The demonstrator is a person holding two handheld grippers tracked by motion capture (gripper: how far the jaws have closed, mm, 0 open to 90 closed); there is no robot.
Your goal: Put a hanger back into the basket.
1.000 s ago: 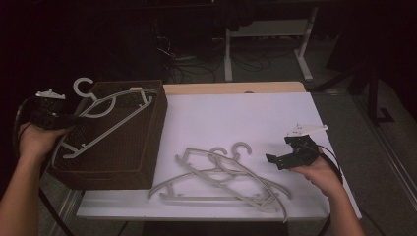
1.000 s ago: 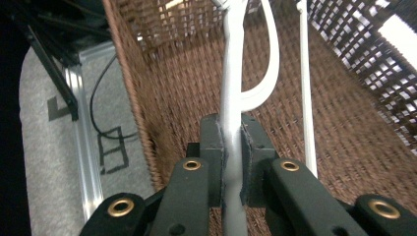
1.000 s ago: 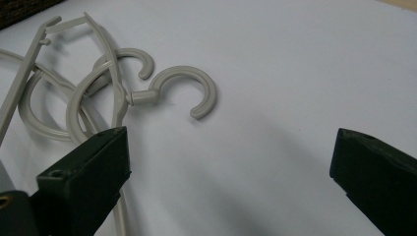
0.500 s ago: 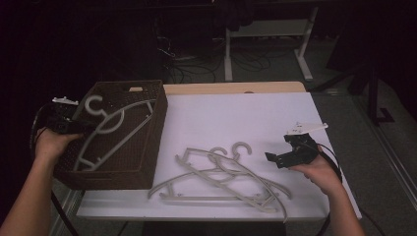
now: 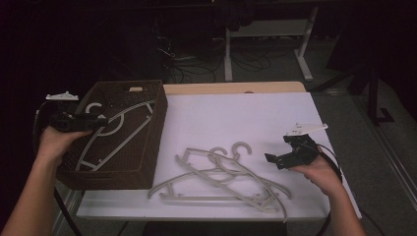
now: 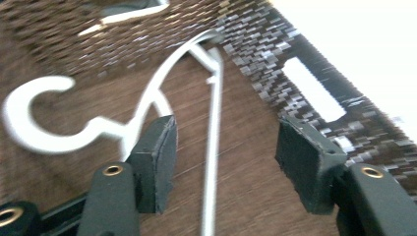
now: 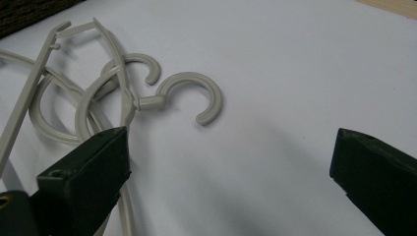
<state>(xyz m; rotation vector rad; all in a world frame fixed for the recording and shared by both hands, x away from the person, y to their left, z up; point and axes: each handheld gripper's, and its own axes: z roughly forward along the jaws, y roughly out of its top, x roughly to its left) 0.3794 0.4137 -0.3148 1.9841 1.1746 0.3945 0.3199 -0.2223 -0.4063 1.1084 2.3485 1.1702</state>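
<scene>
One pale grey plastic hanger (image 5: 115,130) lies in the brown woven basket (image 5: 152,132), so with my left gripper (image 6: 223,162) just opening around its bar untouched, I back out straight while my right gripper (image 7: 231,172), gaping wide, lines up on the nearest hook of the two hangers (image 5: 226,172) on the white table (image 5: 236,113).

Both tongs (image 5: 98,121) (image 5: 273,159) are black, each topped by a pale three-cornered plate. Brass screws sit in the jaw arms. Black cables trail from them, and the forearms are bare of sleeves.

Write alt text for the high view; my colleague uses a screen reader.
A pale plastic hanger lies in a dark brown woven basket beside the open left hand-held gripper. Two more pale hangers lie on the white table near the open right hand-held gripper.
</scene>
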